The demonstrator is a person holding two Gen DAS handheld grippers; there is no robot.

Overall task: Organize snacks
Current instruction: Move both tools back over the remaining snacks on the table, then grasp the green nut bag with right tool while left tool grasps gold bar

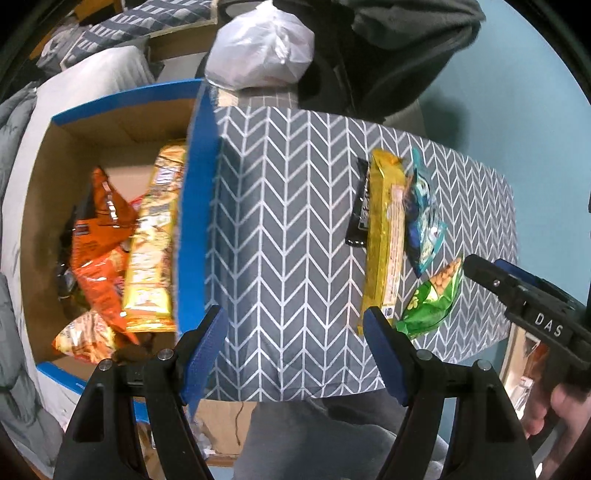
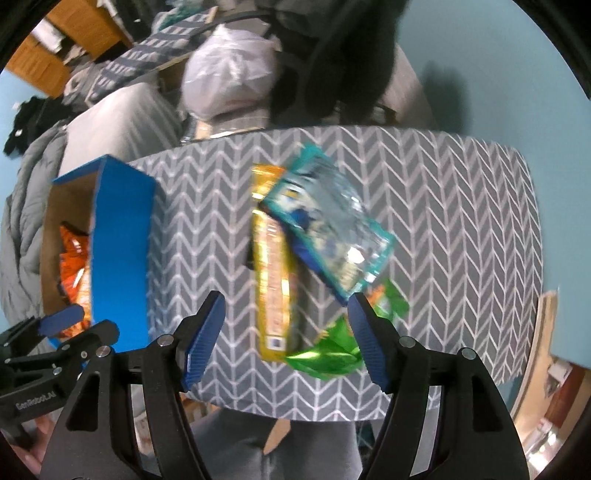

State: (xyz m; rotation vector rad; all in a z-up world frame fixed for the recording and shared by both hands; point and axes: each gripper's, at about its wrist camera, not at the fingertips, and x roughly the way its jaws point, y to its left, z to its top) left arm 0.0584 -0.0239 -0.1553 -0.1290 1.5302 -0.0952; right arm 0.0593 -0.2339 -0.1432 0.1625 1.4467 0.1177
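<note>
Both handheld tools share one build: black plastic frames with triangular cut-outs, round silver pivot screws, and ribbed blue pads on the fingers. The left gripper (image 1: 295,354) looks the same as the right gripper (image 2: 286,339). White lettering marks the black bodies: "DAS" on the right one, "GenRobot.AI" on the left. The person wears grey trousers (image 2: 236,446).

Wall (image 1: 517,92): pale teal.
Table cover (image 1: 295,221): grey, white herringbone.
Far edge: white plastic bag (image 1: 258,48).
Shelving (image 2: 74,33): wooden, top-left.
</note>
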